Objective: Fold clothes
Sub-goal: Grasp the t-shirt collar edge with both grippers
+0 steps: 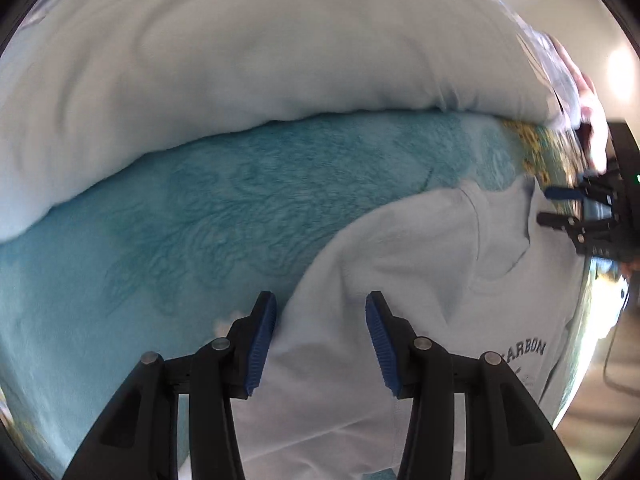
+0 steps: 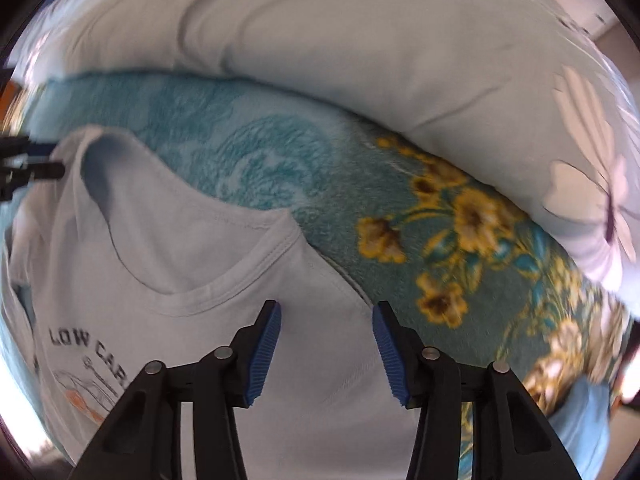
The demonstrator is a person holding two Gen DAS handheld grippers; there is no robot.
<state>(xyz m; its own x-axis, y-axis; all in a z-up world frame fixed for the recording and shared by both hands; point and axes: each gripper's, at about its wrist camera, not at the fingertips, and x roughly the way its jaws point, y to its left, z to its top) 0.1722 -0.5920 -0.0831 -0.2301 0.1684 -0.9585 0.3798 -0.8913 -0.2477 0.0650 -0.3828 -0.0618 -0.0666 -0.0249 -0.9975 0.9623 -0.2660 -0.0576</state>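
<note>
Printed lettering on the white T-shirt; nothing else legible.
Right wrist view: dark capitals "LOW CAR" on the shirt front, last letters cut off by the gripper body, above a small line drawing with orange parts. Left wrist view: same shirt, curved dark capitals ending "ARBON"; first letter blurred, likely the same word continued.

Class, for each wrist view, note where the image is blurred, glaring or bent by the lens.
Left wrist view: blown-out glare at the right rim, T-shirt lettering sharp, blanket curved. Right wrist view: yellow flowers smeared, pillow bulging.
</note>
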